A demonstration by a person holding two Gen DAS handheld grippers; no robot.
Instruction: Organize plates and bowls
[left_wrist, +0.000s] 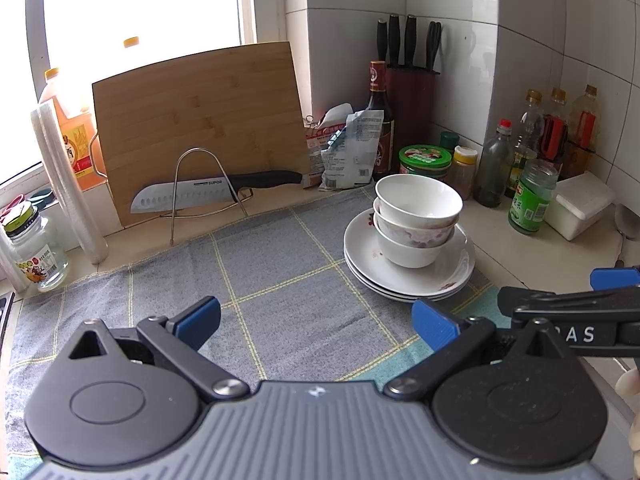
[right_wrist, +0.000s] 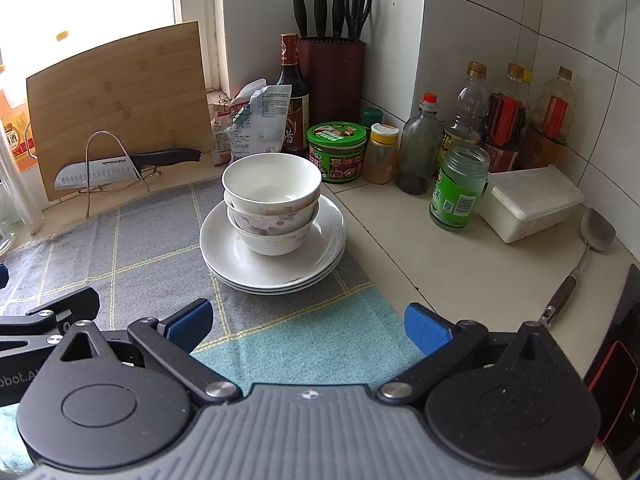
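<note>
Three bowls [right_wrist: 272,204] nested on plate stack [right_wrist: 224,252], frame centre, on checked cloth [right_wrist: 152,248]. Green jar [right_wrist: 458,190] and condiment bottles right. Left gripper [left_wrist: 316,320], right gripper [right_wrist: 308,326] spread, empty. Only right view shows spatula [right_wrist: 588,248].

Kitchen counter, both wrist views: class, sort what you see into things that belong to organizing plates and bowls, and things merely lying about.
Belongs to the job:
stacked bowls
stacked plates under them
left gripper, open
right gripper, open

Just lying about:
knife on wire stand
cutting board
knife block
green-lidded tub
spatula
white box
</note>
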